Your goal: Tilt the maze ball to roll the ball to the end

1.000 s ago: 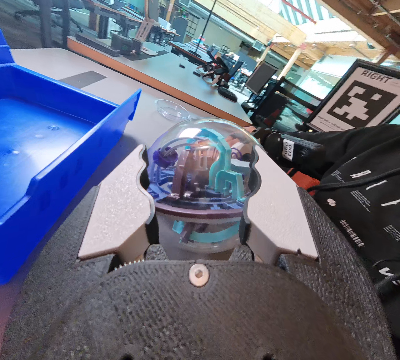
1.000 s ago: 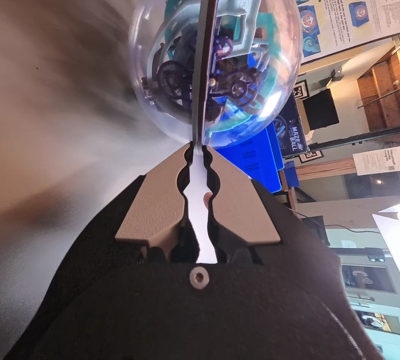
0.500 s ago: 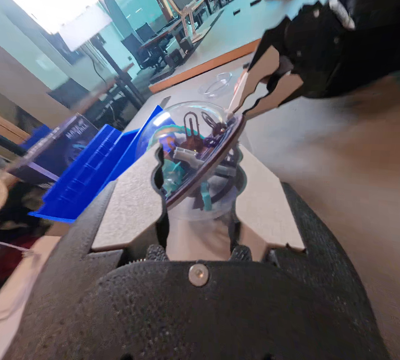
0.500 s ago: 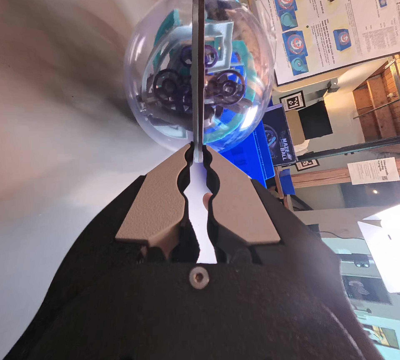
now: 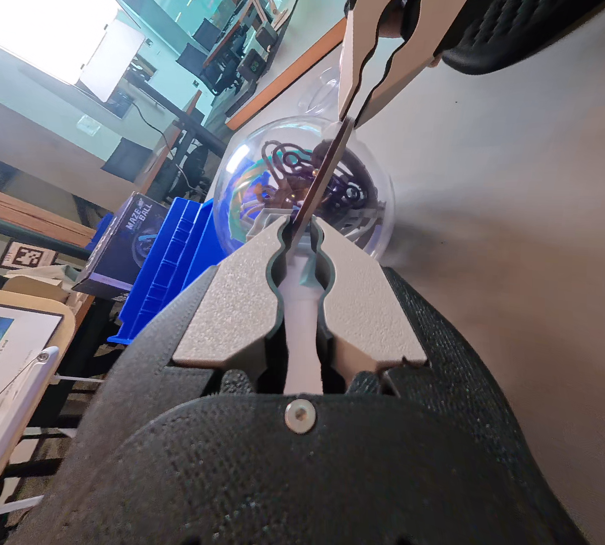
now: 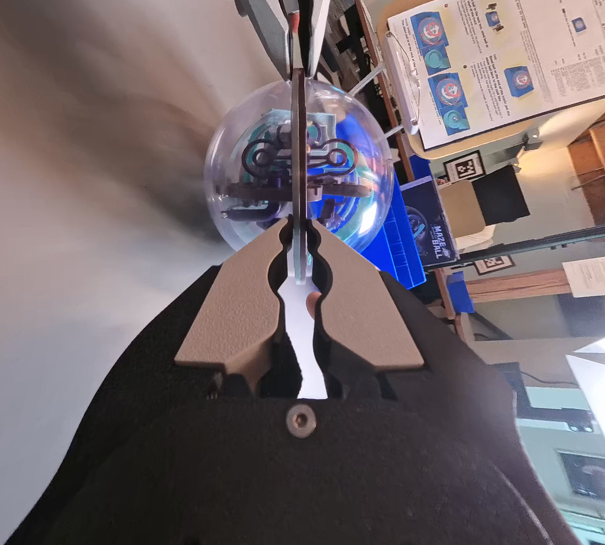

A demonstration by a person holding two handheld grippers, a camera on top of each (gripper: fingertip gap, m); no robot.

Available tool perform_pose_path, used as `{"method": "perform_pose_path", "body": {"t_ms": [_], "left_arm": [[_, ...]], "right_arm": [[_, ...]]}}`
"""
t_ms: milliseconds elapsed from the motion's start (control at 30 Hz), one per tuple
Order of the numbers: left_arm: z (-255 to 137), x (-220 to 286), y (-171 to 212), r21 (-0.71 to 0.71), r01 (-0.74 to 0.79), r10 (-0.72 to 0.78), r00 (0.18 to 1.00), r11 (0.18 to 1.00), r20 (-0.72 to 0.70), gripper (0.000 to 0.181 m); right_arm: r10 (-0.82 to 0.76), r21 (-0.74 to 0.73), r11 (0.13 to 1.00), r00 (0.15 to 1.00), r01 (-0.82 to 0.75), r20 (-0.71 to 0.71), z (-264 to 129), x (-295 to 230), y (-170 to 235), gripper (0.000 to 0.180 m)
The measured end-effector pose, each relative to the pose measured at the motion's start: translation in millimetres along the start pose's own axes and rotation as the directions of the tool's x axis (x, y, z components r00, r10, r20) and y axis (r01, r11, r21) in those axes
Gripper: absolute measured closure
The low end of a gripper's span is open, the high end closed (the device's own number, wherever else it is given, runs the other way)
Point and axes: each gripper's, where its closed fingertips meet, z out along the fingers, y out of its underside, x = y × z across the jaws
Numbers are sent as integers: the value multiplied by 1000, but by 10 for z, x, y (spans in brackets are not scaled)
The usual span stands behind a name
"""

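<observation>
A: What room is there around it?

B: The maze ball (image 5: 304,189) is in the air over bare counter (image 5: 491,202); the blue bin (image 5: 170,267) and a dark box (image 5: 121,244) lie at 9 o'clock by the counter edge.

A: How is it held?

B: By its dark rim, edge-on. The left gripper (image 5: 299,228) fingers (image 5: 242,293) are nearly closed on the rim at 6 o'clock; the right gripper (image 5: 348,120) pinches it at 12 o'clock.

A: Since before?

B: A second ago the left fingers cupped the globe wide; now they clamp only the rim, turned upright.
</observation>
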Motion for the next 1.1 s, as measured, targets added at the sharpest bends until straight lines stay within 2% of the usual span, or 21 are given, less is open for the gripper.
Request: {"method": "perform_pose_path", "body": {"t_ms": [367,567,600,700,767,833,900,967,1033,1100], "left_arm": [[-269,145,-117,91,117,-94,969,989,-226,173],[-495,352,-267,157,201,-127,913,967,-387,173],[-512,370,-285,163,209,-129,907,964,-400,173],[-511,384,-297,167,227,-136,893,960,-429,174],[-487,369,-284,166,226,-134,889,960,-438,174],[-459,329,-270,169,229,-134,886,959,-443,174],[-429,291,-258,172,234,-136,885,957,-445,174],[-402,262,-246,170,231,-136,888,958,-439,174],[-388,245,-240,173,236,-141,889,956,-435,174],[-384,238,-241,181,256,-154,884,950,-440,174]], "right_arm": [[131,29,990,981,-137,143,-287,-123,-461,174],[235,86,959,926,-271,296,-566,-338,-816,173],[250,94,951,910,-295,331,-607,-348,-846,169],[223,152,929,838,-338,498,-753,-304,-864,136],[191,152,927,779,-344,597,-775,-215,-706,105],[210,102,931,742,-351,637,-638,-105,-453,81],[236,53,935,729,-350,642,-433,-85,-254,66],[244,39,932,703,-360,668,-329,-190,-228,59],[215,60,941,723,-334,657,-263,-290,-255,54],[204,66,950,770,-304,604,-173,-288,-228,61]]}}
